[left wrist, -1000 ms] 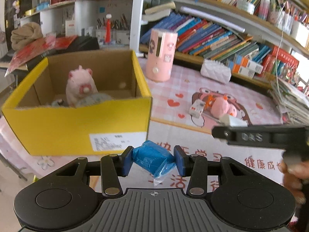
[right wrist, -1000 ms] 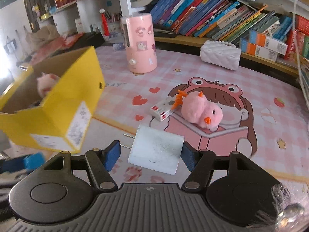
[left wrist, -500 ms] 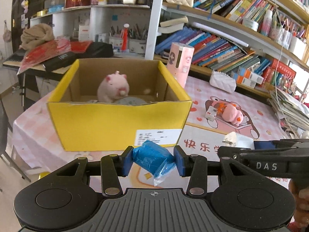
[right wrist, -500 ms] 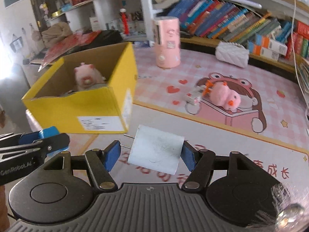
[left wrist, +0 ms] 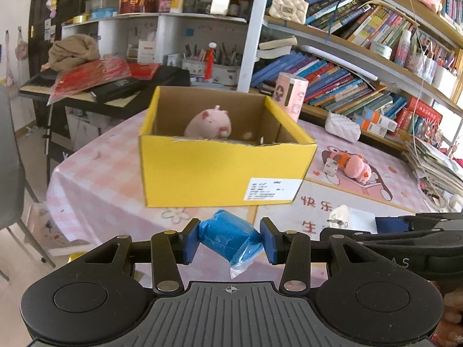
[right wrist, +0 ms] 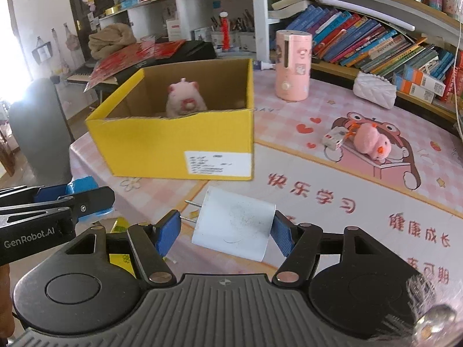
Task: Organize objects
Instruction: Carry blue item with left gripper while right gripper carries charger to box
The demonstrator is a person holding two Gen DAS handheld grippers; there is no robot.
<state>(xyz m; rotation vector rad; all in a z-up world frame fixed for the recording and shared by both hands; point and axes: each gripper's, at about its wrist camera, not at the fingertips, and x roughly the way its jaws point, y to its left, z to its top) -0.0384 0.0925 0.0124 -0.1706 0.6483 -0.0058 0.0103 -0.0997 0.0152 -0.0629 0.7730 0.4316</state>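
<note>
Both grippers have pulled back from the table since 1 second ago: the box (left wrist: 225,170) now sits farther off and whole in each view, where before it filled the left side of the left wrist view and was cut off in the right one. Neither load has shifted in its grip.

Left gripper (left wrist: 230,241) is clamped on a blue bag (left wrist: 228,238), its blue pads pressing both sides and a clear plastic tail hanging below. Right gripper (right wrist: 221,231) holds a white charger (right wrist: 235,225), prongs pointing left toward the left pad; the right pad touches the body, and the left pad appears to bear on the prongs, though that contact is hard to read.

Inside the box sits a pink plush (right wrist: 185,101), with room beside it. On the tablecloth (right wrist: 347,190), well apart from the box, lie a second pink toy (right wrist: 373,141) and a small white pack (right wrist: 334,138) touching it.

Judging from this, the retreat gives height and a clear line over the near wall, so 2 items look ready to go in. At least 2 more remain on the cloth.
</note>
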